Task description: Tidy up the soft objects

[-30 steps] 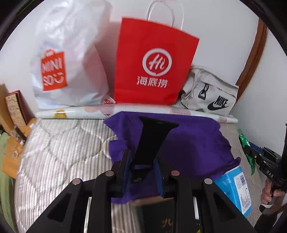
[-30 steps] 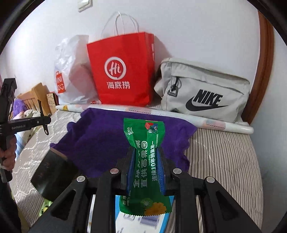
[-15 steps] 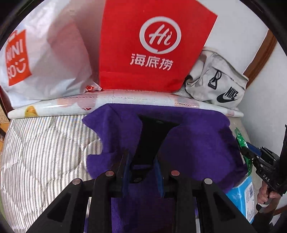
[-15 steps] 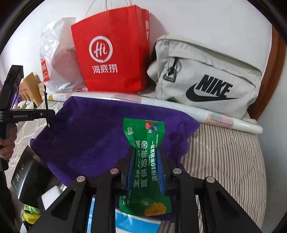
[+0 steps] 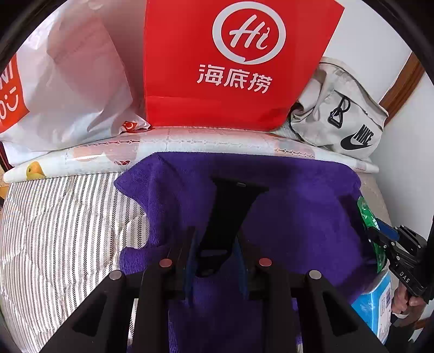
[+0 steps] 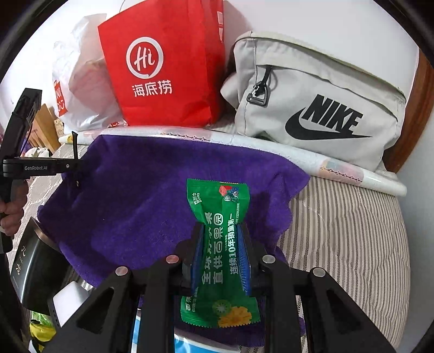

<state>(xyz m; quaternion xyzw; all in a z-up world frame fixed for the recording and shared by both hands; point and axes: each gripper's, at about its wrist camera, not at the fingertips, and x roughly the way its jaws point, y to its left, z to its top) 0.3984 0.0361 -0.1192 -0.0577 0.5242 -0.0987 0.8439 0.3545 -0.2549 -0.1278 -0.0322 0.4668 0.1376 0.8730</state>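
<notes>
A: Start with the nearest thing. What has each tool got?

B: The left gripper (image 5: 217, 252) is clamped on a black packet (image 5: 230, 214), its wide end sticking out past the blue pads over the purple towel (image 5: 298, 206). The right gripper (image 6: 221, 252) pinches a green snack packet (image 6: 218, 244) across its middle, the printed top fanning out above the fingers and the bottom hanging below them.

A: And where do those packets sit against the towel?

B: Both are held above it. The black one is over the towel's middle as the left wrist view shows it; the green one is over the towel's right part in the right wrist view, near its ragged edge.

A: What is just beside the towel?

B: A blue-and-white pack (image 5: 377, 306) pokes out from under its near right corner. The towel lies on a striped quilted bedcover (image 5: 59, 230).

A: Beyond the towel?

B: A long printed roll (image 6: 339, 168) lies along its far edge. Behind that stand a white plastic bag (image 5: 73, 89), a red paper bag (image 5: 230, 68) and, to the right of the towel, a grey Nike bag (image 6: 312, 89), against a white wall (image 6: 312, 19).
</notes>
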